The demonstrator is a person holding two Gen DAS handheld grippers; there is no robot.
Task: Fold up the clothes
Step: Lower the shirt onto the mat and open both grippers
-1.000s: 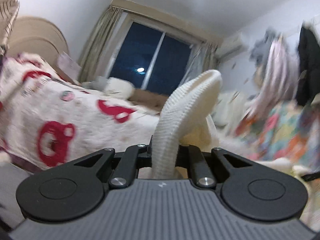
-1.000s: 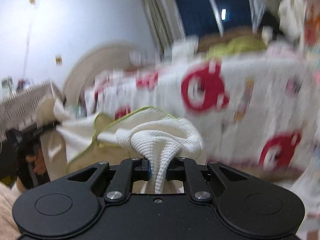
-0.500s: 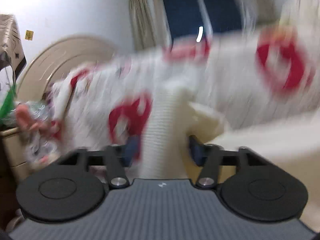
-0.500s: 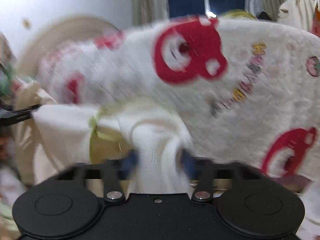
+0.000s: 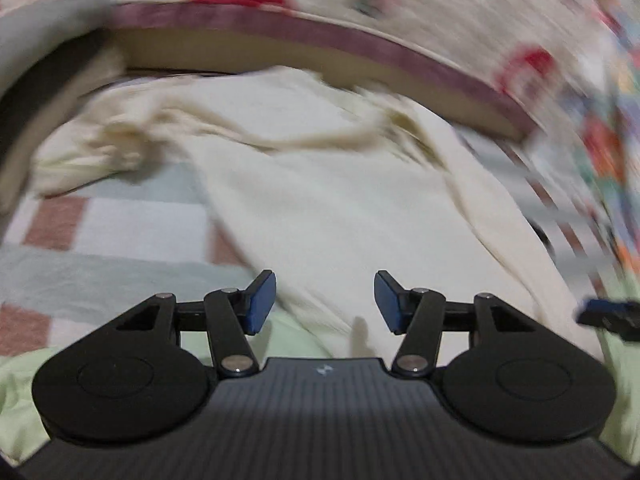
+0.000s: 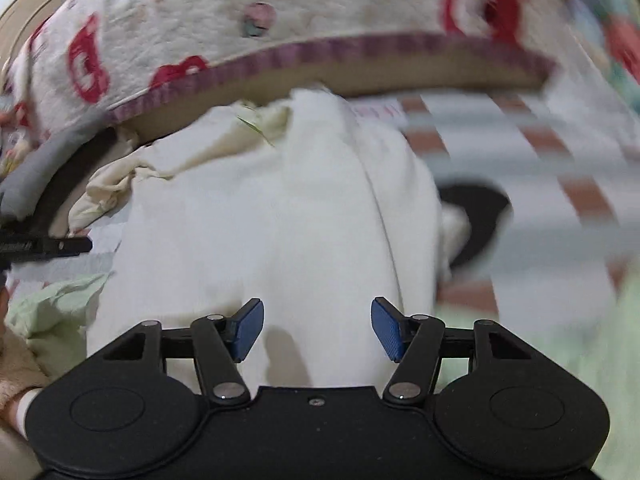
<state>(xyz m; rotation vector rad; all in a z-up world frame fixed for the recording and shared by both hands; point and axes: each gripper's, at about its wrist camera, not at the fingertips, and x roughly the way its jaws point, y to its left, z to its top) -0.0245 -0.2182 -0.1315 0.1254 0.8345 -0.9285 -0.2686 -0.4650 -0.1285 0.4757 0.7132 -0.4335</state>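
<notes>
Left wrist view first. At 9 o'clock we see a checked sheet [image 5: 120,224], pink, white and pale blue squares, blurred. At 10 o'clock a bunched sleeve end [image 5: 120,148] of the cream garment [image 5: 328,200] lies on it. The garment runs from 12 o'clock down to centre, spread mostly flat on the sheet, with a raised fold across its upper part. Left gripper [image 5: 325,300] released: blue pads apart, nothing pinched, the garment's near edge lying under the gap. Pale green cloth [image 5: 24,380] sits at 7 o'clock and again at 5 o'clock. At 12 to 2 o'clock, a white blanket with red prints [image 5: 440,8] hangs over a bed edge. At 3 o'clock a dark tip of the other tool pokes in.

Right wrist view. At 9 o'clock we see a dark tool tip [image 6: 44,246]; green cloth at 8 o'clock. The garment [image 6: 280,220] fills the centre, top to bottom. Right gripper [image 6: 318,328] released: pads wide, nothing clamped, the garment lying under the gap. At 3 o'clock a dark round object [image 6: 480,216] sits half under the garment's edge; we can't identify it. Checked sheet [image 6: 540,168] blurred at 2 to 3 o'clock.
</notes>
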